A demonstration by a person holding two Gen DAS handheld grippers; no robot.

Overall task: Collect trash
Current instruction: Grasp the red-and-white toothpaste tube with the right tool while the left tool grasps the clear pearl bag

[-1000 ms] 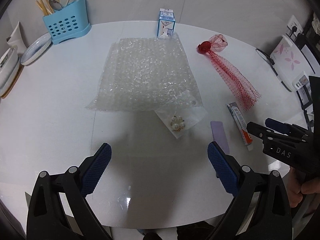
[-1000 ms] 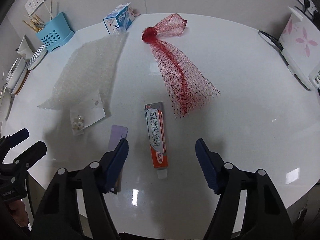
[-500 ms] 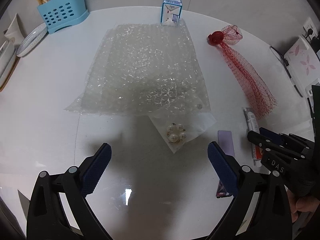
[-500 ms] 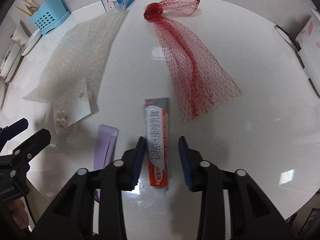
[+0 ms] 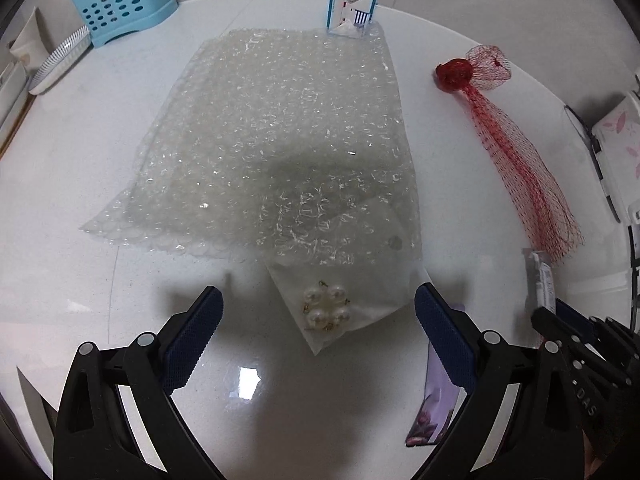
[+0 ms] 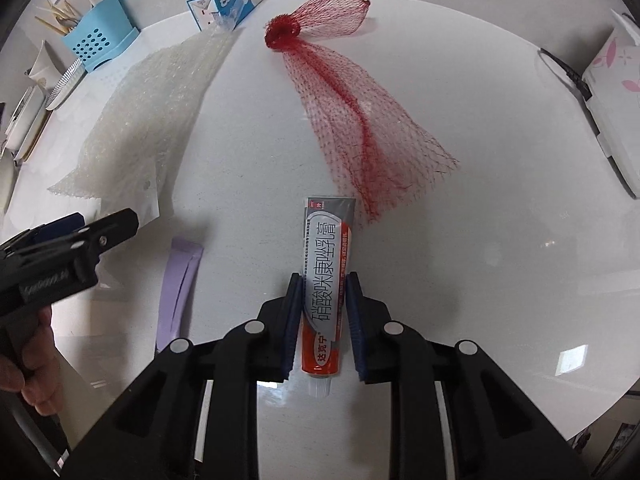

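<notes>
White round tabletop [image 6: 500,240]: our right gripper [image 6: 324,320] has just clamped the grey-and-orange ointment tube [image 6: 326,276]. Our left gripper [image 5: 318,332] has dropped, jaws spread, over the clear pouch holding pearl beads [image 5: 326,308].

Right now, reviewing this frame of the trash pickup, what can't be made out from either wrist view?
- Tube: whether it is lifted or resting on the table; right gripper covers its sides.
- Purple packet: mostly hidden in the left view by the left gripper finger.
- Clear bag: top lies under the bubble wrap.
- Blue holder: cut by the left view's edge.
</notes>
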